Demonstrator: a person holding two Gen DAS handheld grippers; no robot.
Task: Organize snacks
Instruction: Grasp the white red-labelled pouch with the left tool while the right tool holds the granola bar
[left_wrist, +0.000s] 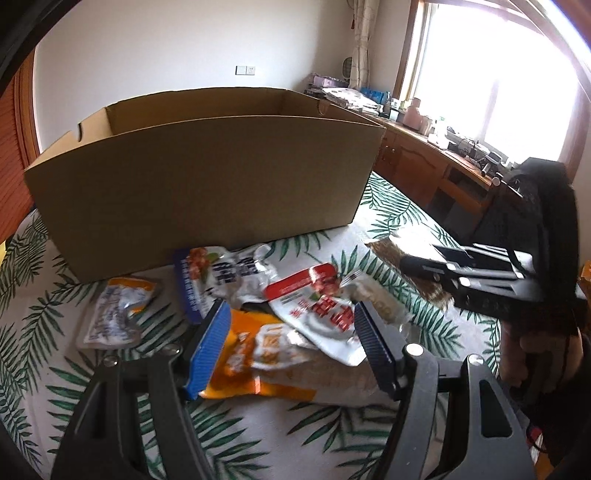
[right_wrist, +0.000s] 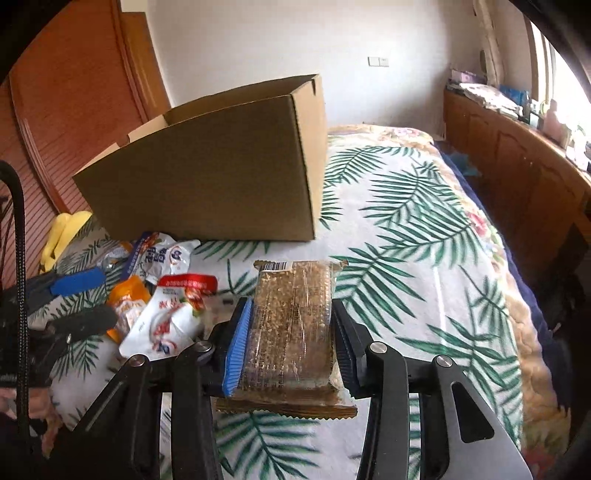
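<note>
A cardboard box (left_wrist: 207, 184) is standing open on the leaf-print bedspread (right_wrist: 424, 236), its inside hidden. Snack packets (left_wrist: 266, 314) are lying before it, writing too blurred to read. The left gripper (left_wrist: 291, 343) is hovering open over them; the right gripper (right_wrist: 291, 347) is clamping a brown snack bar (right_wrist: 295, 325), barcode showing only there
</note>
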